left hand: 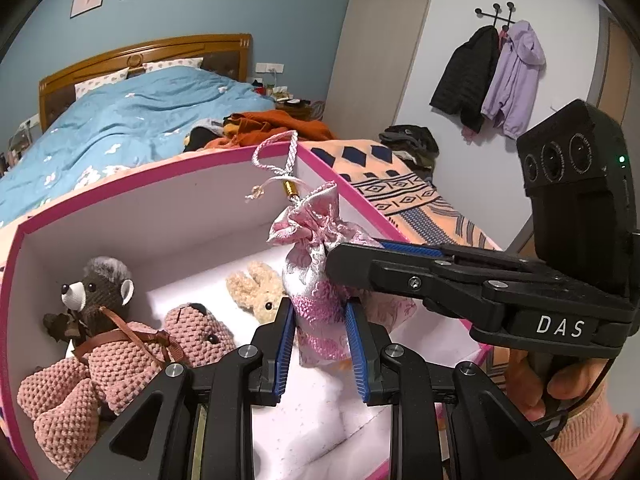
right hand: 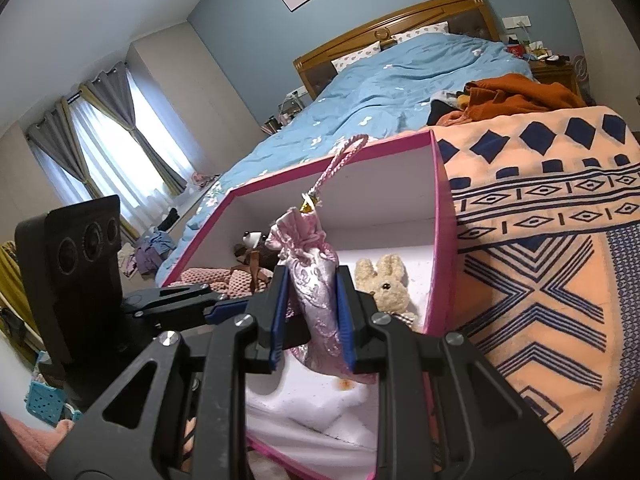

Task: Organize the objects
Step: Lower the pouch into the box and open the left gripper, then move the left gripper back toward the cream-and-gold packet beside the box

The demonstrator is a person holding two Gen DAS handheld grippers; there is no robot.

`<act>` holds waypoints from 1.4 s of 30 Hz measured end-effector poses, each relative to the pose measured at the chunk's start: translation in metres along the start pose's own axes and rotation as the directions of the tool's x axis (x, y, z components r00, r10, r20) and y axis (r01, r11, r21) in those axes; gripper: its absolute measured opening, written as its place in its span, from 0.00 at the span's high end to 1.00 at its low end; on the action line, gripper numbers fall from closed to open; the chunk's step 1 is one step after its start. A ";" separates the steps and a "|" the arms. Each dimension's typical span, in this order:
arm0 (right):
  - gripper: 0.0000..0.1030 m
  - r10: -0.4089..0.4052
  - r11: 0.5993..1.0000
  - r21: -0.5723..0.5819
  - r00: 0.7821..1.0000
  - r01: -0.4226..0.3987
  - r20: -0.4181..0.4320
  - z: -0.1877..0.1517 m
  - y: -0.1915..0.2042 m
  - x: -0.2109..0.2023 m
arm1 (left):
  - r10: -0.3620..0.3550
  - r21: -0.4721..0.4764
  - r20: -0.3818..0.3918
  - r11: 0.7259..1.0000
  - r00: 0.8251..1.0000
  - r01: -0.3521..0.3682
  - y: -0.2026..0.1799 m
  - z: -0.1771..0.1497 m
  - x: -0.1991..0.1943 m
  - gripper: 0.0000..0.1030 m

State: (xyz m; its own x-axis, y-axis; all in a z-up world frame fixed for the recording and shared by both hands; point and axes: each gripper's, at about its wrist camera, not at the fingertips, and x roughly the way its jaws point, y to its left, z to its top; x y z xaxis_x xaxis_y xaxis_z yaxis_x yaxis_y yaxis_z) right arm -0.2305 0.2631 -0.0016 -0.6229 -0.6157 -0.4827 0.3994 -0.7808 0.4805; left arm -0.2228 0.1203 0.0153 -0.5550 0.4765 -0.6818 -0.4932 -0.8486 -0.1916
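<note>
A pink brocade drawstring pouch [left hand: 316, 300] stands upright over the open pink-rimmed white box [left hand: 132, 184]. My left gripper [left hand: 318, 312] is shut on the pouch's lower body. My right gripper [right hand: 310, 280] is shut on the same pouch [right hand: 314, 288] from the right side; its arm shows in the left wrist view [left hand: 400, 268]. Inside the box lie a brown bear [left hand: 96, 288], a pink knitted toy [left hand: 120, 364] and a beige bunny [left hand: 256, 292]. The pouch's cord loop [left hand: 276, 156] sticks up.
The box [right hand: 438, 240] sits on a bed's orange patterned blanket [right hand: 540, 260]. A blue duvet [left hand: 132, 120] and a pile of orange clothes [left hand: 272, 124] lie behind. Jackets [left hand: 496, 76] hang on the right wall. White padding [right hand: 320, 412] lines the box floor.
</note>
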 end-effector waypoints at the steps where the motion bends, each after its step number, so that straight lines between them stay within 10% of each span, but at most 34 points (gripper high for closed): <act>1: 0.75 -0.006 1.000 -0.004 1.000 0.006 0.000 0.000 0.000 0.000 | 0.001 0.002 -0.002 1.000 1.000 -0.001 0.000 0.000 0.001 0.75; 22: 0.75 -0.108 0.993 -0.039 0.994 0.108 0.003 -0.001 0.005 0.003 | 0.037 -0.004 -0.029 0.999 0.999 -0.037 0.003 -0.004 0.006 0.74; 42: 0.62 -0.112 0.992 -0.063 0.994 0.113 0.020 0.002 0.013 -0.007 | 0.054 -0.019 0.046 0.998 0.997 -0.053 0.009 0.000 -0.019 0.48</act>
State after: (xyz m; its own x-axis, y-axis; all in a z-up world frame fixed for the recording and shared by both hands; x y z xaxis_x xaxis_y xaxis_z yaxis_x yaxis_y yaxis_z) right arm -0.2225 0.2581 0.0096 -0.6771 -0.5223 -0.5185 0.3680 -0.8504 0.3761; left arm -0.2172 0.1038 0.0265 -0.6110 0.4399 -0.6581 -0.4498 -0.8771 -0.1687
